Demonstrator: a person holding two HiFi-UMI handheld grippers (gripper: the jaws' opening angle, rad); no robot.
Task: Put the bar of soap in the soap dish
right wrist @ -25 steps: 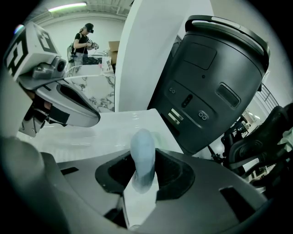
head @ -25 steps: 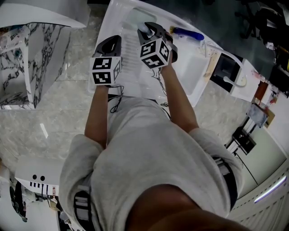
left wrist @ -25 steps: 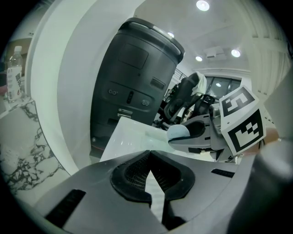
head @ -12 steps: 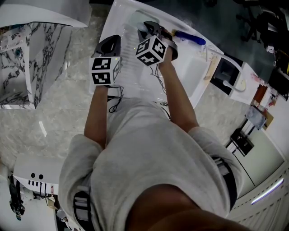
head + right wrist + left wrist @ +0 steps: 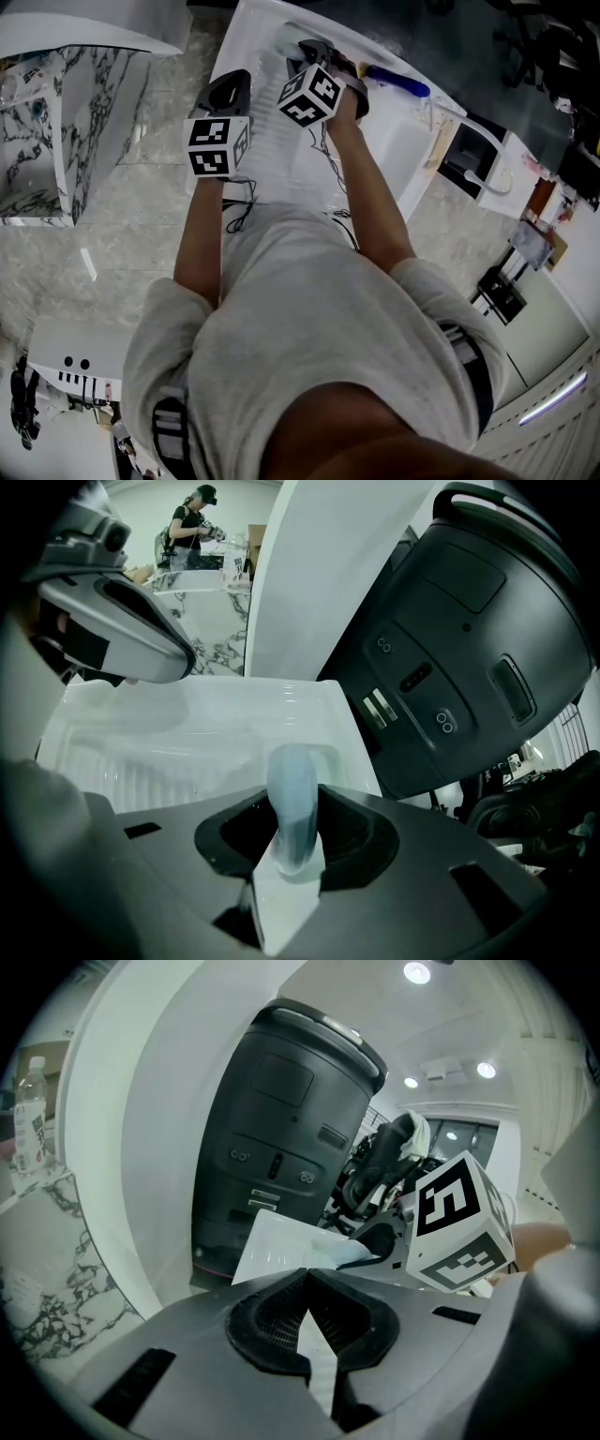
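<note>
Head view: the right claw [image 5: 314, 58] points steeply down at the far corner of the sink [image 5: 267, 150], just beside the pale dish [image 5: 284, 37]. The left claw [image 5: 230, 94] hangs near it, idle.

Left gripper view: its jaws are clenched tip to tip on nothing.

Right gripper view: the right claw grasps the soap [image 5: 292, 803] on edge — upright, with the dish recess right behind it. Whether the two touch cannot be told.

The step in hand looks like the placing. The next move calls for lowering the soap squarely into the recess, then releasing it — gently, since soap is slippery.
</note>
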